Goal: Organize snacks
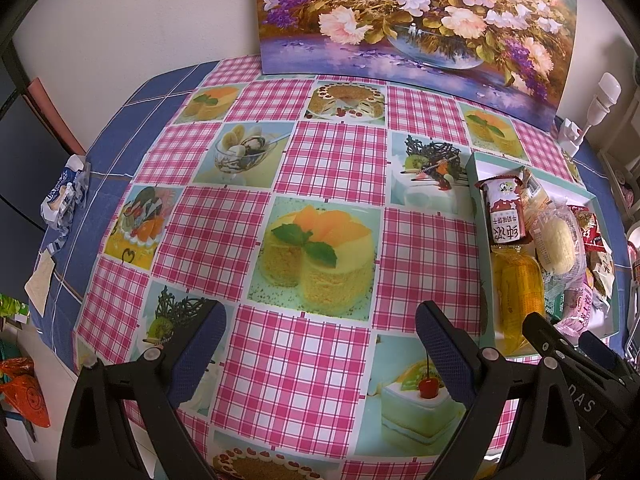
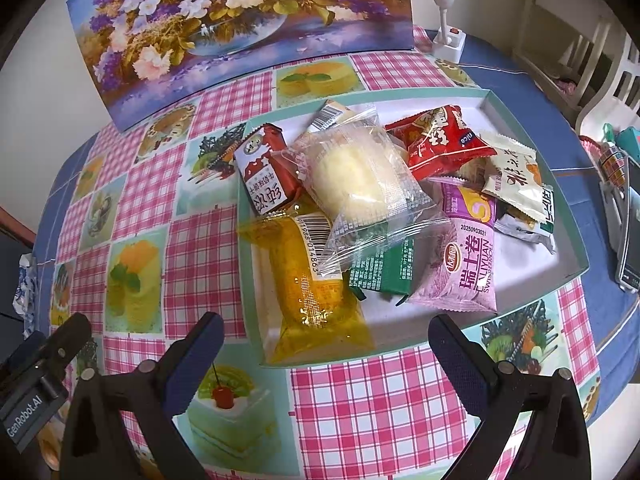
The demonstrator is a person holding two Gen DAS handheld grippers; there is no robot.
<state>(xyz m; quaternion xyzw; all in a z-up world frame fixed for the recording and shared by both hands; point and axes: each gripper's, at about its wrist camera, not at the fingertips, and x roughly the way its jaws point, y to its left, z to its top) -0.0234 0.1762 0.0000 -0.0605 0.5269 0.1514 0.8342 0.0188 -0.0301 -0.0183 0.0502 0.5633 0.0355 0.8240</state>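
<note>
Both grippers empty, jaws spread wide. Right gripper (image 2: 326,334) hovering over near edge of tray (image 2: 576,268); left gripper (image 1: 320,324) over bare tablecloth (image 1: 328,160), tray at its 3 o'clock.

Snacks all heaped in tray, overlapping: yellow packet (image 2: 316,300) at 7 o'clock of pile, clear-wrapped bun (image 2: 360,180) on top at centre, red-brown packet (image 2: 266,172) at 10 o'clock, red packet (image 2: 440,140) at 1 o'clock, pink roll packet (image 2: 468,256) at 5 o'clock, green packet (image 2: 384,272) part buried, cream packet (image 2: 512,172) at 3 o'clock.

Risks, judged:
- Bun's wrapper lapping over yellow packet and green packet; pulling either likely to drag or tip bun.
- Slick film, puffy packs: pinch near a seal may slip; hard squeeze may crush bun.
- Yellow packet's end lying on tray rim; low approach may catch rim and shove tray.

View differences: right wrist view showing full pile, phone (image 2: 630,236) at 3 o'clock. Left wrist view showing only the tray's left side, plus crumpled blue-white wrapper (image 1: 64,196) at 9 o'clock near table edge.
</note>
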